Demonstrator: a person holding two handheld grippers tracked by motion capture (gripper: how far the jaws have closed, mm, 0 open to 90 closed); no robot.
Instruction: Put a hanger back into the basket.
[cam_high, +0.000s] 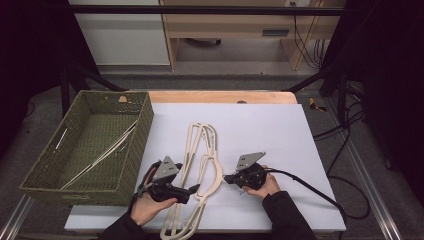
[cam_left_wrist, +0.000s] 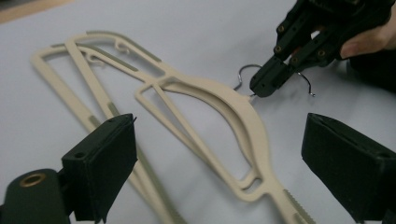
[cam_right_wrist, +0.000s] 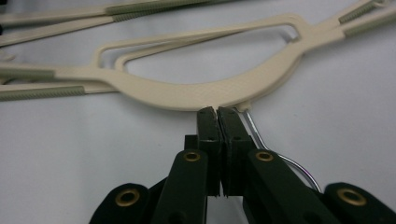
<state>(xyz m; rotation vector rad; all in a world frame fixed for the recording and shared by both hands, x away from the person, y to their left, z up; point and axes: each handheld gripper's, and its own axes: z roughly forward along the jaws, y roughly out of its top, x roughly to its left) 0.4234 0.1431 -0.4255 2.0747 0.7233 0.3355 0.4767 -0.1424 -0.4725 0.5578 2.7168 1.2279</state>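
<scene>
Matt cream plastic hangers (cam_high: 202, 165), wire hook (cam_right_wrist: 273, 151)

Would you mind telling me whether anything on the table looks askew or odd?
The cream hangers lie crossed in an untidy overlapping pile on the white sheet, and the right gripper appears shut beside the wire hook, not on it. Nothing looks damaged.

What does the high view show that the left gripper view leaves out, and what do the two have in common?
High view alone: a green basket at the table's left with hangers lying in it, and the person's left hand. Left gripper view alone: the wire hook at the top of the cream hangers. Both: the cream hangers on the white sheet, and the shut right hand-held gripper at their top.
</scene>
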